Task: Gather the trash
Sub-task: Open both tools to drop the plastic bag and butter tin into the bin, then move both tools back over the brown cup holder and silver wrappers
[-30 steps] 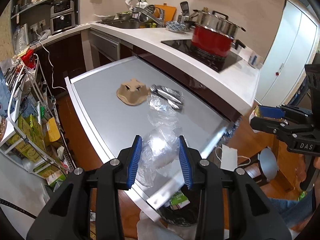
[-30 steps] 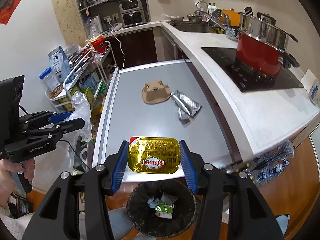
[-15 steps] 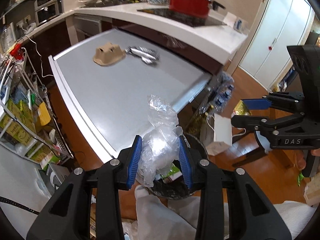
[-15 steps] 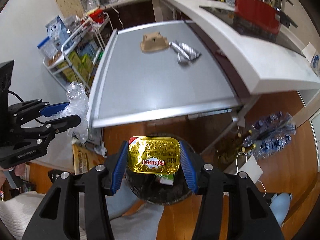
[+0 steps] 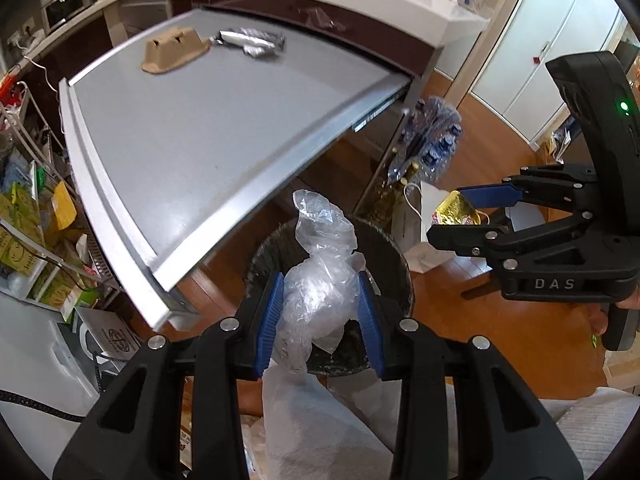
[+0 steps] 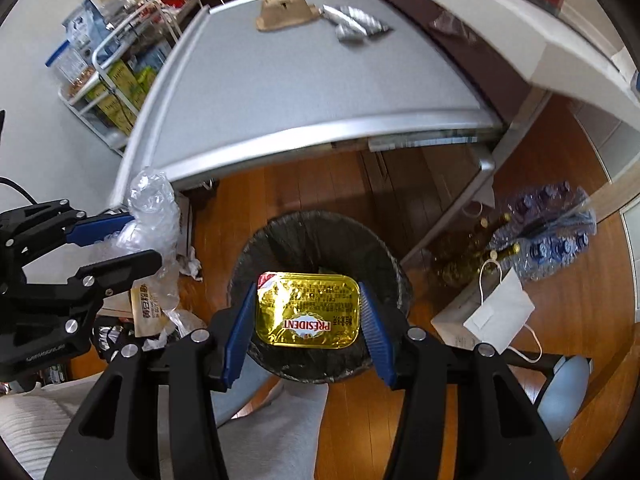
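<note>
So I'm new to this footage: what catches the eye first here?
The gold President butter packet clamped in the right gripper, directly above the black-lined trash bin. Beside it, the left gripper holds crumpled clear plastic wrap over the same bin. A cardboard cup carrier and foil wrapper lie on the grey table.

The bin [image 6: 320, 240] stands on the floor just before the near edge of the surface [image 6: 304, 92]. The left tool [image 5: 320, 308] hangs over the bin with the plastic bag [image 5: 320, 280] between its pads; the right tool [image 6: 308, 320] hangs over it with the foil tray [image 6: 308, 312] between its pads. At the far end of the surface, the cardboard piece [image 5: 172, 50] lies left of the foil wrapper [image 5: 252, 42], just beside it. A paper bag [image 6: 500, 312] lies on the floor right of the bin.
</note>
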The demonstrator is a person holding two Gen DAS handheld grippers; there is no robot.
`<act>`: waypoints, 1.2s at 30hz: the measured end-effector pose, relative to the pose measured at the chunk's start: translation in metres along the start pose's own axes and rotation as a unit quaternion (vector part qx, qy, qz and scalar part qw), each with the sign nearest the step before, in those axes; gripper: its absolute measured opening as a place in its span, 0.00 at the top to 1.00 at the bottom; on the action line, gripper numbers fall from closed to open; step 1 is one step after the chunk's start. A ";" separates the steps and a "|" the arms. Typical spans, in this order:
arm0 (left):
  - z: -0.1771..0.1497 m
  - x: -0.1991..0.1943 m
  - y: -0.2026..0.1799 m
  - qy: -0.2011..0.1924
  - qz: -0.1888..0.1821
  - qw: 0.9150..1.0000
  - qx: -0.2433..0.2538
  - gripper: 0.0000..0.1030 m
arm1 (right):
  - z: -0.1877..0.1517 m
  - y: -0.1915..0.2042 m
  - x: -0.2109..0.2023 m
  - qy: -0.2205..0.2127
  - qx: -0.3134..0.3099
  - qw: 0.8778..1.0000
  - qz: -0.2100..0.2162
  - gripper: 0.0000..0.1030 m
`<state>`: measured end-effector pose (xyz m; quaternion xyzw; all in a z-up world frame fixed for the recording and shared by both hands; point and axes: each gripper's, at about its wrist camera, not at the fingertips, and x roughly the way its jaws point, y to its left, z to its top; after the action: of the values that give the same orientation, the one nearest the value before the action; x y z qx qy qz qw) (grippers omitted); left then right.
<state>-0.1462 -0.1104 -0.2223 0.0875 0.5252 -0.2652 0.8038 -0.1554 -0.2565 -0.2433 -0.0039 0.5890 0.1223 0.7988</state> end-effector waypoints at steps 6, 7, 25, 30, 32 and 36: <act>0.001 0.008 0.004 0.006 -0.023 0.999 -0.024 0.34 | 0.000 -0.012 0.013 0.013 0.021 1.000 -0.003 0.35; 0.002 0.007 0.005 0.006 -0.030 0.999 -0.030 0.34 | 0.001 -0.014 0.012 0.010 0.025 1.000 -0.003 0.32; 0.030 -0.062 0.056 -0.084 0.023 0.993 -0.082 0.14 | 0.058 0.005 -0.080 -0.154 -0.028 0.986 -0.065 0.04; 0.059 -0.066 0.095 -0.107 0.031 0.988 -0.107 0.14 | 0.104 0.030 -0.076 -0.176 -0.099 0.972 -0.118 0.04; 0.077 -0.064 0.116 -0.109 0.027 0.987 -0.115 0.14 | 0.128 0.033 -0.070 -0.173 -0.103 0.975 -0.090 0.04; 0.110 -0.054 0.152 -0.111 0.027 0.986 -0.122 0.14 | 0.179 0.039 -0.050 -0.157 -0.116 0.977 -0.086 0.04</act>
<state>0.0039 -0.0098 -0.1477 -0.0269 0.4585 -0.1851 0.8688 -0.0084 -0.2010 -0.1359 -0.1274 0.4359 0.1199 0.8828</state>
